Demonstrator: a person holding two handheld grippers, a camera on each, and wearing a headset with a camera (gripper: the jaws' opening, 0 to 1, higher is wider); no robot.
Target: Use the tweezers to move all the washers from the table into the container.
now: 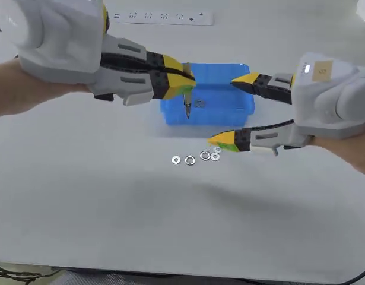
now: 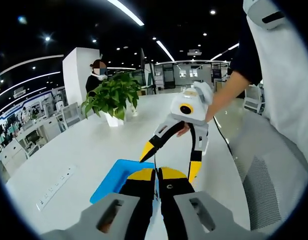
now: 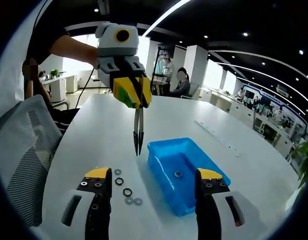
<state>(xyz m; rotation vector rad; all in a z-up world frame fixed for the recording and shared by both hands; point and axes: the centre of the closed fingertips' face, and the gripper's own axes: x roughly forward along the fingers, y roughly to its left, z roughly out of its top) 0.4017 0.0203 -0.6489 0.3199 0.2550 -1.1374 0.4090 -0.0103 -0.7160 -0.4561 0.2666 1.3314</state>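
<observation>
My left gripper (image 1: 183,82) is shut on thin metal tweezers (image 1: 187,107), which point down with their tips by the near rim of the blue container (image 1: 229,104). I cannot see a washer between the tips. One washer (image 1: 199,103) lies inside the container. Several washers (image 1: 197,157) lie in a loose row on the white table just in front of it. My right gripper (image 1: 231,110) hangs open to the right, one jaw over the container, the other by the washer row. In the right gripper view, tweezers (image 3: 138,131), container (image 3: 189,156) and washers (image 3: 126,191) sit between its jaws.
A white power strip (image 1: 163,17) lies at the table's far edge behind the container. A potted plant (image 2: 112,97) stands further along the table. People stand in the room beyond. The table (image 1: 140,219) is broad and white.
</observation>
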